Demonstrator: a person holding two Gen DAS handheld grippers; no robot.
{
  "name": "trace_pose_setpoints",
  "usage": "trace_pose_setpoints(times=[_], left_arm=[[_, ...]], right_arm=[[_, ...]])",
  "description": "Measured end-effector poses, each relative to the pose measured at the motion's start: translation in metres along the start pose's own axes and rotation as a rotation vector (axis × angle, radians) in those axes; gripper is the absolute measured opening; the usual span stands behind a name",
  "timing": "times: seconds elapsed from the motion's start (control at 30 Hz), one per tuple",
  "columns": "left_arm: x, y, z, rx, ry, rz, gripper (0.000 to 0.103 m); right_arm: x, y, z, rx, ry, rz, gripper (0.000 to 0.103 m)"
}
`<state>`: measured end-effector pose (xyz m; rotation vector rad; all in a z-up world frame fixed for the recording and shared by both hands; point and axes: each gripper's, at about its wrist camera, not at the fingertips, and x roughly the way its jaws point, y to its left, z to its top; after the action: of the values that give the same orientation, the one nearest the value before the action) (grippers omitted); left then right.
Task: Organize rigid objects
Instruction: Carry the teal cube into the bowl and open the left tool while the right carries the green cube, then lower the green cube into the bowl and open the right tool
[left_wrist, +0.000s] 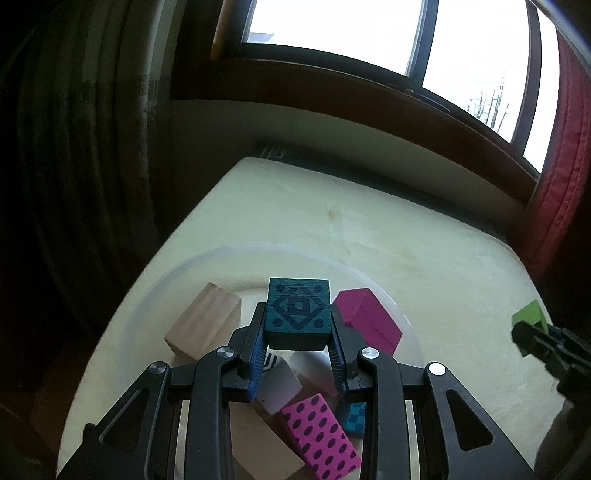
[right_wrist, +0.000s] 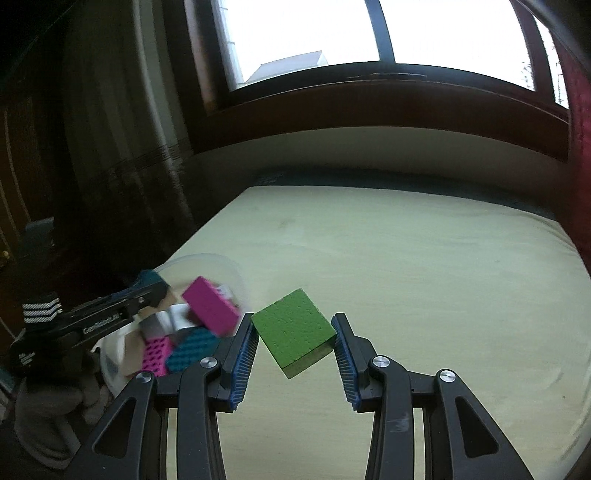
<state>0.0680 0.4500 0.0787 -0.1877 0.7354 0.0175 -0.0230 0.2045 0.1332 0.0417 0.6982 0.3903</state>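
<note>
**Teal block held over the bowl, green block between the right fingers**

Teal wood fills the middle of the left wrist view: a teal block (left_wrist: 298, 314) printed with nested diamonds and dots is clamped between the blue-padded fingers of the left gripper (left_wrist: 298, 341), held above a clear plastic bowl (left_wrist: 147, 295). Inside the bowl lie a plain wooden block (left_wrist: 203, 321), a solid magenta block (left_wrist: 369, 321), a pink block with dark dots (left_wrist: 319, 435), a small teal checked block (left_wrist: 355, 419) and a pale block (left_wrist: 277, 387), jumbled and touching one another. The bowl stands on a pale yellow-green table (left_wrist: 369, 229) below a window (left_wrist: 332, 29).

On the right wrist view, a green block (right_wrist: 293, 328) sits tilted between the fingers of the right gripper (right_wrist: 293, 345). The jaws are fairly wide, both pads at the block's corners; it is probably gripped, though I cannot tell firmly. The bowl lies to its left, blurred.
</note>
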Motion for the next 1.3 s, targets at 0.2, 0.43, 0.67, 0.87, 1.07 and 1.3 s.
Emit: trace_pose_setpoints(times=[0.2, 0.43, 0.67, 0.87, 1.07, 1.3], left_arm=[[-0.006, 0.017, 0.006, -0.080, -0.015, -0.015, 0.060], [-0.025, 0.022, 0.010, -0.064, -0.072, 0.028, 0.060], [-0.037, 0.041, 0.017, -0.103, -0.107, 0.069, 0.061], [-0.044, 0.053, 0.019, -0.117, -0.137, 0.118, 0.061], [-0.043, 0.054, 0.019, -0.110, -0.142, 0.134, 0.061], [-0.041, 0.055, 0.018, -0.112, -0.148, 0.149, 0.074]], right_arm=[[0.014, 0.021, 0.003, -0.019, 0.022, 0.041, 0.043], [0.030, 0.047, 0.003, -0.043, 0.058, 0.106, 0.043], [0.043, 0.072, 0.003, -0.079, 0.079, 0.159, 0.043], [0.060, 0.096, 0.002, -0.105, 0.109, 0.189, 0.043], [0.074, 0.116, 0.001, -0.126, 0.117, 0.213, 0.043], [0.072, 0.113, -0.004, -0.130, 0.086, 0.192, 0.066]])
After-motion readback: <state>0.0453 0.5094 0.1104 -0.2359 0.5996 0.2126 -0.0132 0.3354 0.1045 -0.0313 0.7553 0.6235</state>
